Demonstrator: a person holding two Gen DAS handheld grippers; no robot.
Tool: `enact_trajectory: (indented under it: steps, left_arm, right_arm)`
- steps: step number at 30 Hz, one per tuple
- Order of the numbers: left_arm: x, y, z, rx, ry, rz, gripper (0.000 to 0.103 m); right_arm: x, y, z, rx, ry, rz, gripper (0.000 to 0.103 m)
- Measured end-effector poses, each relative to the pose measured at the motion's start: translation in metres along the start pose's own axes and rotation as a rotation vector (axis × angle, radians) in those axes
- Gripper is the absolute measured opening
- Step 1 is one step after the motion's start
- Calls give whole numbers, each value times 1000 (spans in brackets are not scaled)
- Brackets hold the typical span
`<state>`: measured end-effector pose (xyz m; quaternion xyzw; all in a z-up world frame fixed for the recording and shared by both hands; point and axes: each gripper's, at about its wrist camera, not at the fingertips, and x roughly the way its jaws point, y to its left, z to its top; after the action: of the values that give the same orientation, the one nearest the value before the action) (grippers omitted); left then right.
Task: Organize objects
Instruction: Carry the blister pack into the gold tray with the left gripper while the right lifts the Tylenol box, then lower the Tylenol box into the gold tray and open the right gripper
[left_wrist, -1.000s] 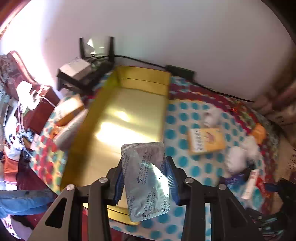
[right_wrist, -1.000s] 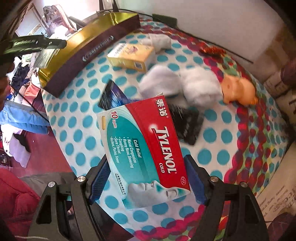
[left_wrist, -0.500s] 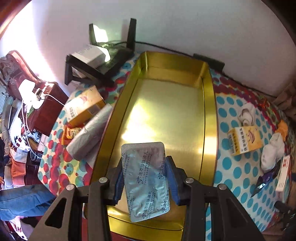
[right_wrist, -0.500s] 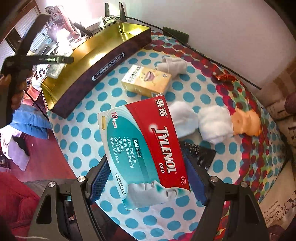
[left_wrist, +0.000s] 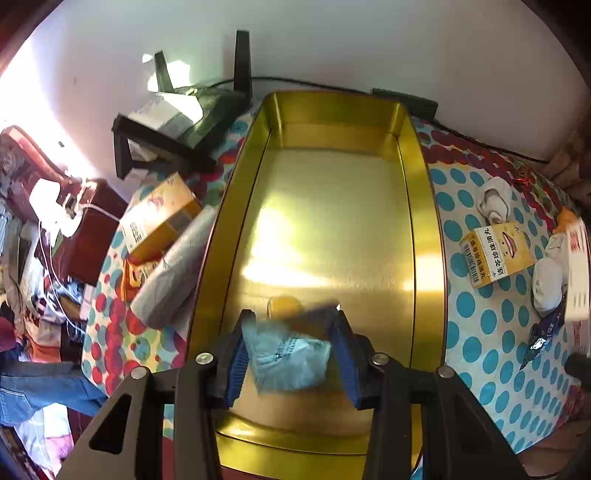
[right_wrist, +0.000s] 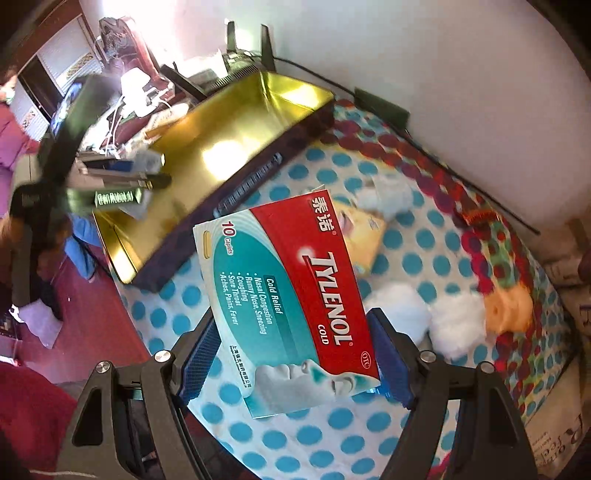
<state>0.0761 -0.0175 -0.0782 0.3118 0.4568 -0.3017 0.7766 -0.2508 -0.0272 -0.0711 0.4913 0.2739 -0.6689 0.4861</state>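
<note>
Left wrist: left gripper angled steeply down over gold tray, blurred blister pack between its pads, grip unclear; right gripper pinching Tylenol box

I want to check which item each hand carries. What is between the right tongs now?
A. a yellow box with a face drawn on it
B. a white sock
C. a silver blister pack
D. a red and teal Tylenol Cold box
D: in the right wrist view the right tongs have their blue pads against both side edges of the Tylenol Cold box, held above the dotted tablecloth.
</note>
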Motion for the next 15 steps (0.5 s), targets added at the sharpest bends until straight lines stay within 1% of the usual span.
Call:
enact_trajectory:
  steps: [1, 3, 6, 8, 11, 15]
  left_arm:
    - [0, 1, 0, 1, 7, -21, 43]
    - [0, 1, 1, 1, 12, -34, 43]
    - [-7, 1, -1, 22, -27, -44, 43]
    - [-9, 2, -3, 29, -21, -58, 43]
    - [-16, 7, -7, 14, -29, -80, 43]
    - [-23, 12, -14, 21, -31, -99, 43]
  right_arm:
    - [0, 3, 5, -1, -7, 1, 76]
    - [0, 8, 16, 3, -21, 5, 76]
    - [-2, 15, 33, 14, -46, 8, 76]
    - [-3, 20, 46, 16, -63, 12, 76]
    - [-2, 27, 69, 19, -85, 21, 76]
    - [6, 41, 103, 23, -106, 40, 76]
